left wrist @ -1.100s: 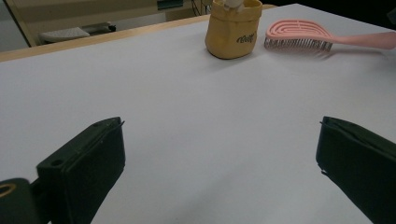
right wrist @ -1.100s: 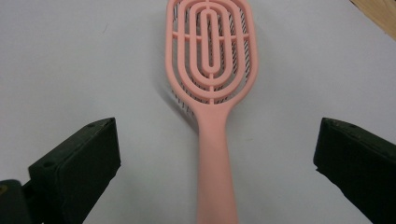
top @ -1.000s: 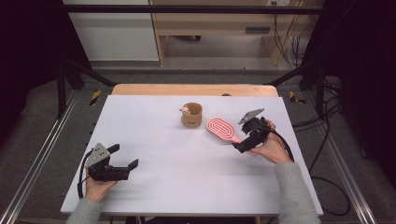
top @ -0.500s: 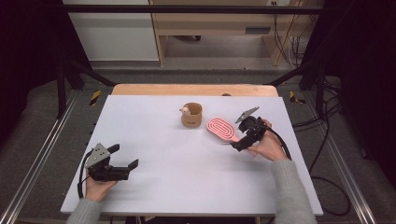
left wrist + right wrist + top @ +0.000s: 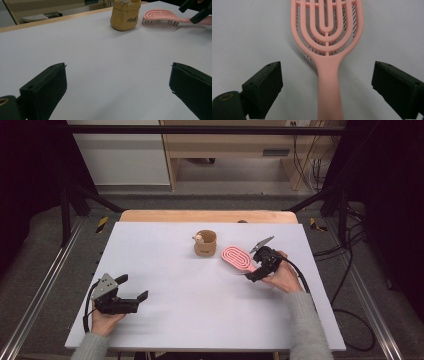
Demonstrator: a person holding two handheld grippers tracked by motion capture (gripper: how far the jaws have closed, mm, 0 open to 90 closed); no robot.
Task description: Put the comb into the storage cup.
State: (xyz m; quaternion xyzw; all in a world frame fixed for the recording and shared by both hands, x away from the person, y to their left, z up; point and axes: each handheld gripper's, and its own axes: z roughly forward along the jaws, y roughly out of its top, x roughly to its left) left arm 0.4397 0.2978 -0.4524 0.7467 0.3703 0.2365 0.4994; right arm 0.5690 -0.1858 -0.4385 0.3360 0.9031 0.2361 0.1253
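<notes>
As we look down on table [image 5: 165, 320], pink hairbrush [image 5: 236, 258] lies right of centre, handle running between jaws of right gripper [image 5: 254, 273]; jaws just been closing, wide apart, pads clear of handle. Brown cup [image 5: 205, 243] just left of brush head. Left gripper [image 5: 134, 296] lower left, jaws gaping, holding nothing. We see bare tabletop across frame's centre and bottom; right edge near.
</notes>
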